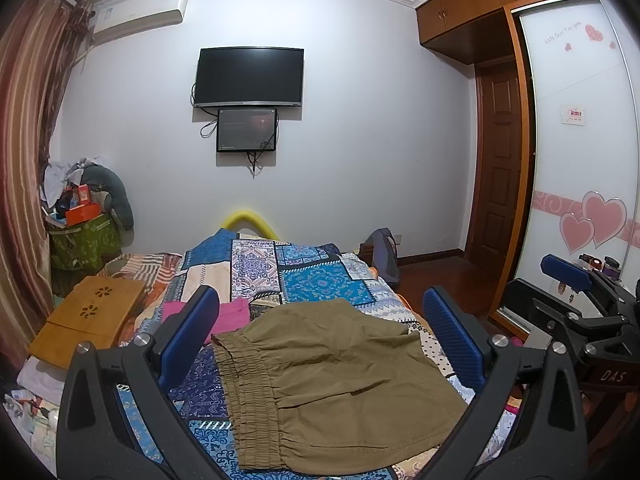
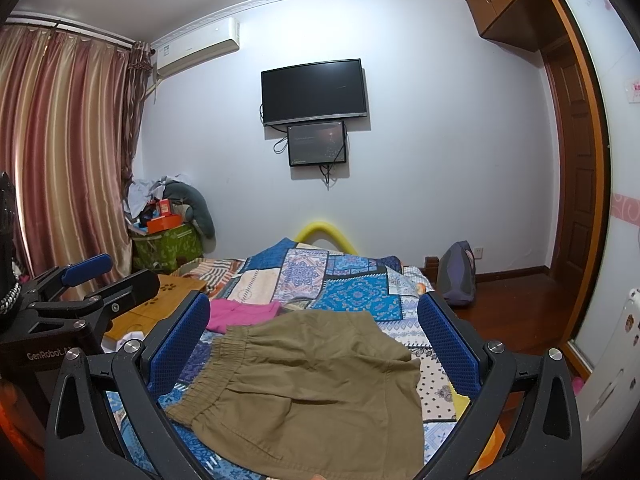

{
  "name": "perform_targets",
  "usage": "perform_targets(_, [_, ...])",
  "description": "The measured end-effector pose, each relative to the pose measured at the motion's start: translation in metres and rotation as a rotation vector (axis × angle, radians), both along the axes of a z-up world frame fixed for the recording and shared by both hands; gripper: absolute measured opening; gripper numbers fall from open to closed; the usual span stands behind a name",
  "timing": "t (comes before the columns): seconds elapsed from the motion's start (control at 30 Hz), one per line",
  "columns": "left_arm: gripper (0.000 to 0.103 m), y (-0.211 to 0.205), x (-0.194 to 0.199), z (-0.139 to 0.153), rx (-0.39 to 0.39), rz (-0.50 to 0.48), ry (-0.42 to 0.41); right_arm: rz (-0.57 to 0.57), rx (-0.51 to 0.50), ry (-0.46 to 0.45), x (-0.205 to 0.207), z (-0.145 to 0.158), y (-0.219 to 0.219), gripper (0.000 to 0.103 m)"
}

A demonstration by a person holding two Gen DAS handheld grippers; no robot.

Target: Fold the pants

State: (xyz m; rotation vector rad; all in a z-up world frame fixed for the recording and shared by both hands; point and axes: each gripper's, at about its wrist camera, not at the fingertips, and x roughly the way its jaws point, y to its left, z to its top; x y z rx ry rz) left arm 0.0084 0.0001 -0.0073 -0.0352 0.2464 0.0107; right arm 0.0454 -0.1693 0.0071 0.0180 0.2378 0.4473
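Pants (image 1: 336,384), olive and folded, lie flat on the patchwork quilt (image 1: 320,280) just ahead of my left gripper (image 1: 320,340) and right gripper (image 2: 316,344); both gape wide, holding nothing.

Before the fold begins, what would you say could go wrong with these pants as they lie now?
1. The khaki pants lie on a rumpled patchwork quilt; the left gripper or right gripper, both open, might pinch quilt along with cloth.
2. The pants already lie creased, so a fold may come out uneven.
3. The pink garment lies close to the waistband and could be dragged along.
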Motion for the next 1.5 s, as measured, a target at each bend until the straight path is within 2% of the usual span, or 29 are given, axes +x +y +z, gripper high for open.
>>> perform_targets(0.33, [0.103,0.006,0.012,-0.006,-0.013,0.025,0.015,-0.021,-0.022,0.018,0.010,-0.006,-0.002,0.103])
perform_targets(0.57, [0.103,0.019,0.052,-0.021,0.071,0.054,0.086,-0.084,-0.059,0.069,0.048,-0.026,-0.016,0.103])
perform_targets(0.67, [0.103,0.027,0.071,-0.032,0.075,0.068,0.121,-0.103,-0.078,0.099,0.065,-0.035,-0.021,0.103])
perform_targets(0.87, [0.103,0.053,0.124,-0.062,0.059,0.069,0.280,-0.097,-0.124,0.207,0.111,-0.064,-0.032,0.103])
perform_targets(1.07, [0.103,0.083,0.175,-0.114,0.043,0.060,0.454,-0.051,-0.145,0.330,0.143,-0.097,-0.040,0.103])
perform_targets(1.1, [0.101,0.090,0.185,-0.125,0.040,0.057,0.492,-0.039,-0.152,0.358,0.150,-0.105,-0.040,0.103])
perform_targets(1.17, [0.086,0.100,0.198,-0.143,0.033,0.057,0.553,-0.030,-0.169,0.398,0.159,-0.119,-0.040,0.101])
perform_targets(1.27, [0.075,0.113,0.214,-0.170,0.004,0.053,0.649,-0.030,-0.209,0.446,0.172,-0.136,-0.040,0.094])
perform_targets(1.37, [0.067,0.121,0.221,-0.190,-0.036,0.036,0.727,-0.021,-0.223,0.504,0.187,-0.156,-0.044,0.089])
perform_targets(1.4, [0.065,0.124,0.223,-0.199,-0.050,0.024,0.753,-0.018,-0.216,0.533,0.193,-0.164,-0.048,0.084])
perform_targets(1.5, [0.063,0.124,0.225,-0.212,-0.051,0.000,0.782,-0.012,-0.196,0.600,0.207,-0.177,-0.051,0.080])
